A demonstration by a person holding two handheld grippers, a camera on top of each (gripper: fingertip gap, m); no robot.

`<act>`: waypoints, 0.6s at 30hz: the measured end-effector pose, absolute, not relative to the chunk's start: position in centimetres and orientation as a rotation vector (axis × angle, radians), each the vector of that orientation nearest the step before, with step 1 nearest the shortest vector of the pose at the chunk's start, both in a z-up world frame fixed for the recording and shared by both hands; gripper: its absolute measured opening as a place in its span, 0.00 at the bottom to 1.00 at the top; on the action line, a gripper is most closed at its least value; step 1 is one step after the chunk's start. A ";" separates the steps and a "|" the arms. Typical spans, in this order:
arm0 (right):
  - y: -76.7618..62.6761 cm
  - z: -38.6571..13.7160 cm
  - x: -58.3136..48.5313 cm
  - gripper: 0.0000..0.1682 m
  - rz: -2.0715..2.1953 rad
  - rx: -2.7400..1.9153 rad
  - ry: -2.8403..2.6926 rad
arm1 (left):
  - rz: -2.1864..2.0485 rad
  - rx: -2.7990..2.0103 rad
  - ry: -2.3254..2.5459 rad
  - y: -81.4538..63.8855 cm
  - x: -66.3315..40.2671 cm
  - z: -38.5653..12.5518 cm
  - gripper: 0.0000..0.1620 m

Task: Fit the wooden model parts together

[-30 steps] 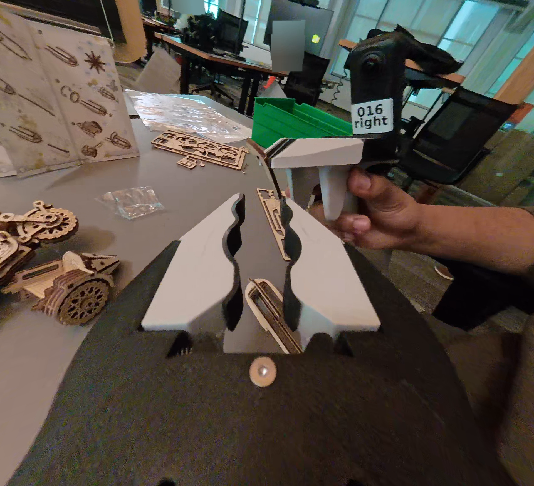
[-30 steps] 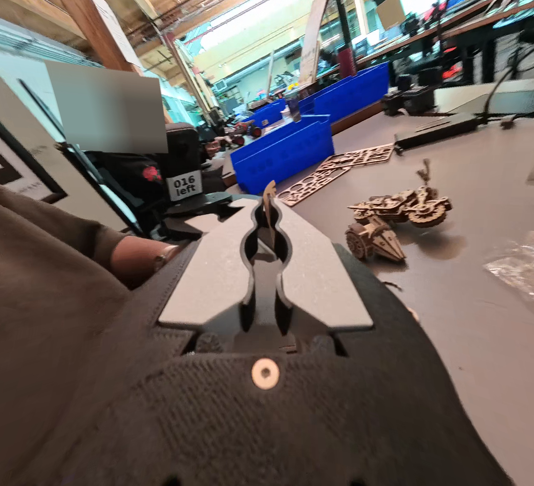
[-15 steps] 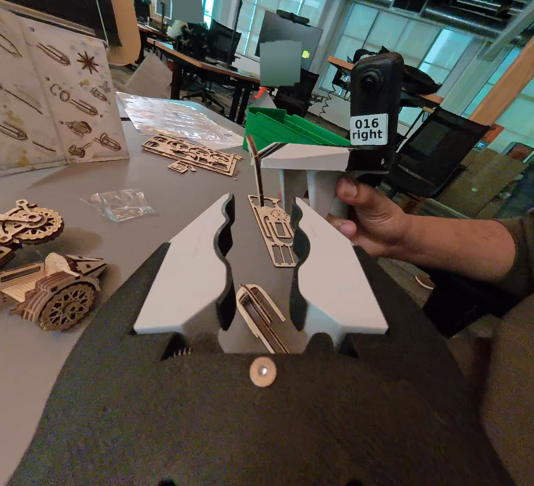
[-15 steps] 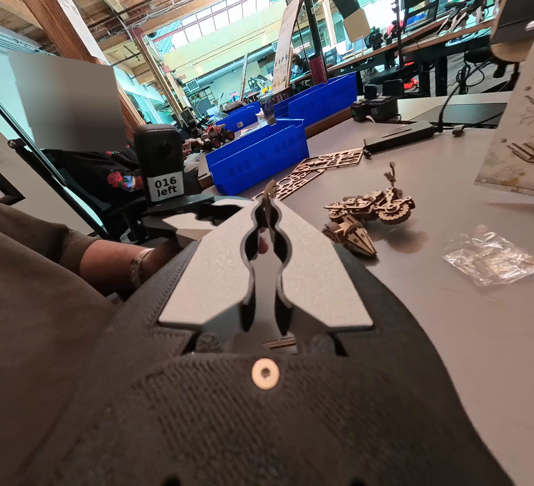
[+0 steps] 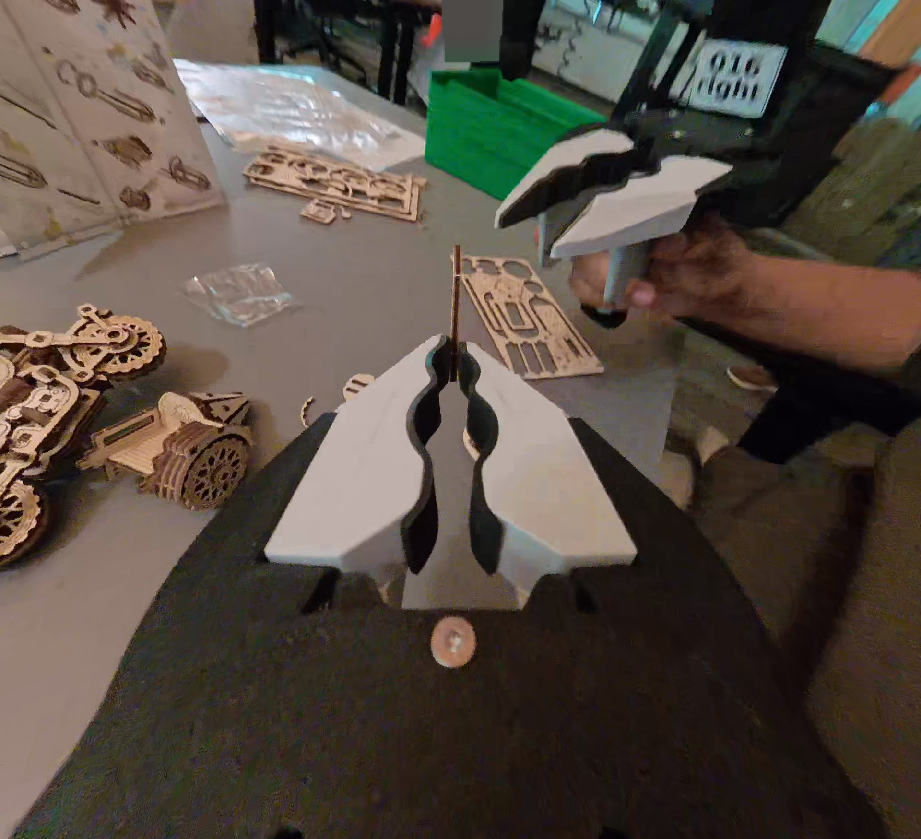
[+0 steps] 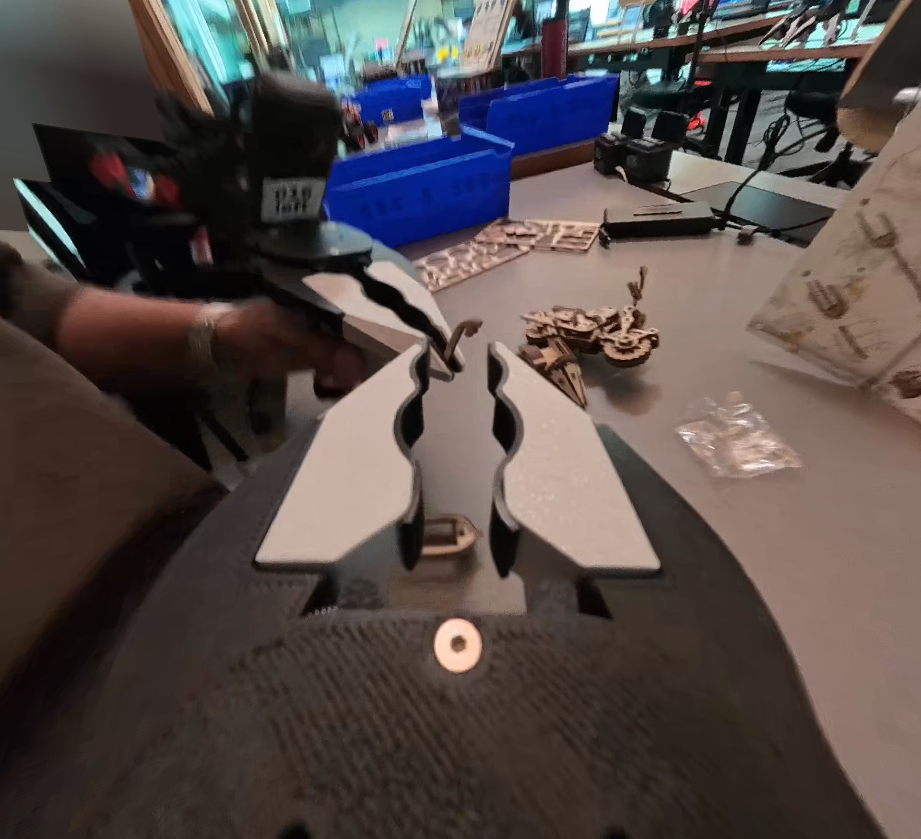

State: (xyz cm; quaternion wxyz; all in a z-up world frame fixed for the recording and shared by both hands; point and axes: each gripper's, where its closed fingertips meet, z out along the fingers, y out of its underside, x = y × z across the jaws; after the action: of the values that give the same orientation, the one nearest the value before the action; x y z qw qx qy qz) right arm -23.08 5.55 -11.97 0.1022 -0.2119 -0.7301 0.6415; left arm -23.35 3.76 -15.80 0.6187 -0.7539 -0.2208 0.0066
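While our left gripper pinches a thin, flat laser-cut wooden piece upright and edge-on between its pale wavy-edged fingers, our right gripper has its matching fingers spread with nothing between them. In the right wrist view the piece shows a curled hook at its tip, just beyond our spread fingers at 12 o'clock. On the smooth grey table, a perforated plywood sheet lies flat at 1 o'clock from the left gripper, and a second cut-out sheet lies at 11 o'clock. Two assembled, gear-wheeled wooden models sit at 9 o'clock, a crinkled clear plastic bag at 10 o'clock. A small boat-shaped wooden part lies beneath the right fingers.
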 end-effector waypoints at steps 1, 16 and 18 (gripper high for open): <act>5.8 -12.7 -23.0 0.12 1.799 -0.583 -2.213 | 0.010 -1.797 -0.471 3.8 -23.1 -16.6 0.01; 5.4 -18.4 -20.8 0.01 1.264 -0.312 -2.556 | 0.075 -2.174 -0.200 5.0 -19.9 -21.4 0.01; 5.3 -18.6 -20.7 0.00 1.257 -0.305 -2.562 | 0.068 -2.174 -0.202 4.9 -19.9 -21.5 0.01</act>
State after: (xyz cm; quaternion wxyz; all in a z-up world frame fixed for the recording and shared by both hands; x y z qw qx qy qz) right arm -20.70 5.32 -18.59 0.1353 -0.1055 -0.8845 0.4339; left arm -19.95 4.85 -21.46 0.4607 -0.8833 -0.0820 0.0275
